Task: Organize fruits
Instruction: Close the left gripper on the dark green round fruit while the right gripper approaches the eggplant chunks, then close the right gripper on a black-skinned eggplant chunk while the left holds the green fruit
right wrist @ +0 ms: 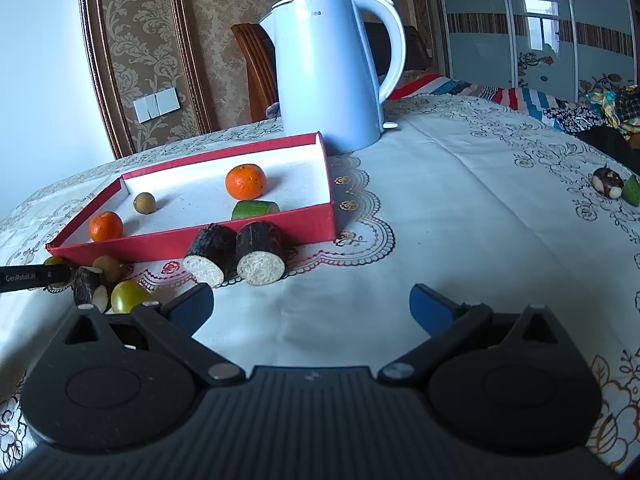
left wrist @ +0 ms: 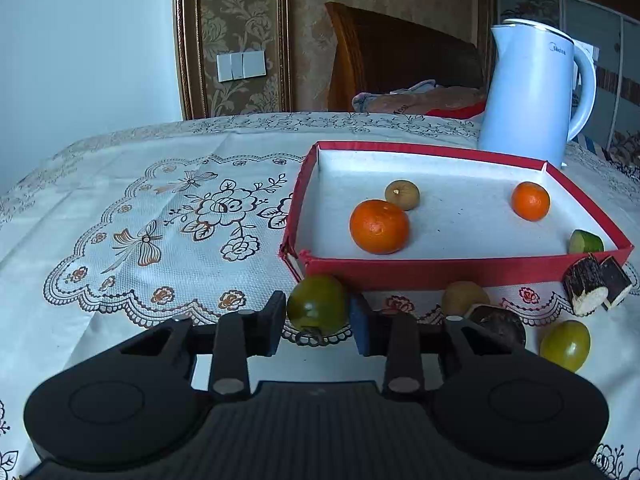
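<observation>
patterned wallpaper and a white kettle (left wrist: 532, 92) stand behind a tabletop (left wrist: 140, 208) under a lace cloth, with a red box (left wrist: 440, 270) near the middle. inside the box lie two oranges, the larger (left wrist: 379, 226) at about 8 o'clock of the floor, the smaller (left wrist: 530, 201) at 2 o'clock, plus a small brown fruit (left wrist: 402, 195) and a green piece (left wrist: 586, 242) in the near right corner.

the left gripper (left wrist: 318, 322) sits just in front of the box's near wall, its jaws pinching a green fruit (left wrist: 316, 304); both pads press on its sides. the fruit looks round, so it has no long axis to line up. from these jaws the box lies at 12 o'clock, just beyond the fruit, so i judge the coming move is a lift over the near wall and a short carry forward. the wall is close, so a low carry could catch on it.

to the left gripper's 3 o'clock wait a tan fruit (left wrist: 464, 298), a dark chunk (left wrist: 500, 324), another green fruit (left wrist: 565, 345) and two cut dark cylinders (left wrist: 596, 284).

the right gripper (right wrist: 311, 308) hovers with jaws spread wide and nothing between them; the cylinders lie at its 11 o'clock, their pale cut ends facing it. the left hand is plainly nearer the held fruit.
</observation>
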